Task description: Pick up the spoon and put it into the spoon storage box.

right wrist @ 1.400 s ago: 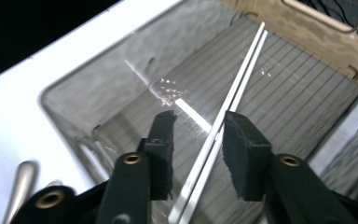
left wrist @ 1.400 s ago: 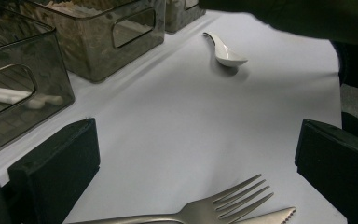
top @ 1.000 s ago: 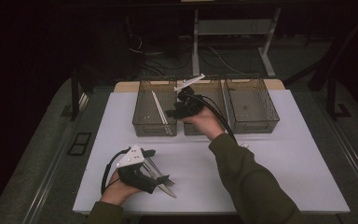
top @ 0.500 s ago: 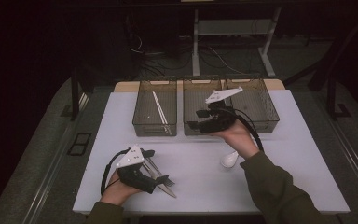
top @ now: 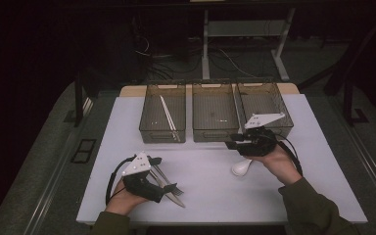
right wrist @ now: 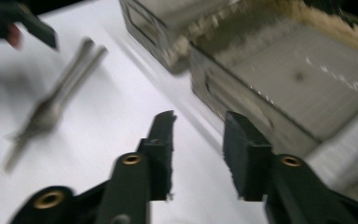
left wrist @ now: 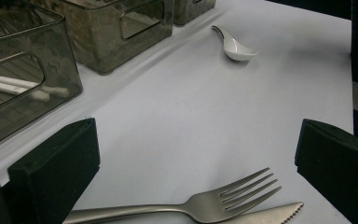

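Item one: the white rectangular bench [top: 215, 186], which carried everything we catalogued.

Item two: three smoked transparent plastic bins [top: 214, 115] in a row along its far side; the left one held a pair of white chopsticks [top: 168, 116], the middle and right ones looked bare.

Item three: the right claw [top: 234, 142], hanging just in front of the bins, jaws narrowed and just closing, nothing between them.

Item four: the left claw [top: 172, 188], resting near the front edge, jaws wide over a steel fork [left wrist: 205, 205] and a serrated steel knife [left wrist: 275, 213], neither gripped.

Item five: a white ceramic soup spoon [top: 242, 167], lying on the bench just below the right claw, toward us, bowl nearest us, handle slanting up toward the bins. We judged the right hand much the nearer; a short drop down and back would reach it.
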Demonstrator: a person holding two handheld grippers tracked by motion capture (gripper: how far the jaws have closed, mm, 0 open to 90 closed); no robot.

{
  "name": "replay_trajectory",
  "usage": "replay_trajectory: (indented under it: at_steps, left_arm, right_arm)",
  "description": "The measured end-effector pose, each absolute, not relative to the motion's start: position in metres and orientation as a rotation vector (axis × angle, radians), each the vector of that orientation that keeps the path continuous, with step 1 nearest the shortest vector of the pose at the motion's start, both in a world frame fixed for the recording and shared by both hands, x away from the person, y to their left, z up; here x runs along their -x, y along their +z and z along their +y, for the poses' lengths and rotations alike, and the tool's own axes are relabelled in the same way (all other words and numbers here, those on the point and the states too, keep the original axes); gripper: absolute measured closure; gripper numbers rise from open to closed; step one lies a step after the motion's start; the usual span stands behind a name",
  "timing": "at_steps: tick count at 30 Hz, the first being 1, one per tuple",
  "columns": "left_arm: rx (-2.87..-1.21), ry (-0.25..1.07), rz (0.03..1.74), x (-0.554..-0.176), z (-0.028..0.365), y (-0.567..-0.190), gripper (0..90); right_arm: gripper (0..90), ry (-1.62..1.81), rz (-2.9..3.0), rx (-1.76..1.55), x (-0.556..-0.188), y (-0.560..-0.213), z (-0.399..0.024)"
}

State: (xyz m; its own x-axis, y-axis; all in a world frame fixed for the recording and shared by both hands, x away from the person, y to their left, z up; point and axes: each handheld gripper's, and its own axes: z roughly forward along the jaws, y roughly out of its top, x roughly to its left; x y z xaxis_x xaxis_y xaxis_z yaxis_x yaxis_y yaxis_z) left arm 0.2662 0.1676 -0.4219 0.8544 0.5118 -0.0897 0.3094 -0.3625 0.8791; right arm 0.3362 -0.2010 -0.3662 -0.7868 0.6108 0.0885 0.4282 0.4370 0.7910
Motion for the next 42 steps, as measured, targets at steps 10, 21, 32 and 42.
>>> replay_trajectory:
  at_steps: [10, 21, 32, 42]
  left_arm:
    - [-1.98, 0.24, 0.606, -0.267, 0.167, -0.423, 0.0]
    - [-1.983, 0.24, 0.604, -0.266, 0.166, -0.423, 0.0]
    - [-1.989, 0.236, 0.598, -0.265, 0.166, -0.423, 0.0]
    - [-1.984, 0.237, 0.602, -0.265, 0.167, -0.423, 0.0]
  right_arm:
    - [89.0, 1.138, 2.492, -1.041, -0.354, -0.404, -0.238]
    - [89.8, 0.993, 2.483, -1.171, -0.377, -0.431, -0.256]
    - [89.8, 0.887, 2.537, -1.17, -0.376, -0.441, -0.259]
    - [89.8, 0.867, 2.567, -1.147, -0.359, -0.44, -0.268]
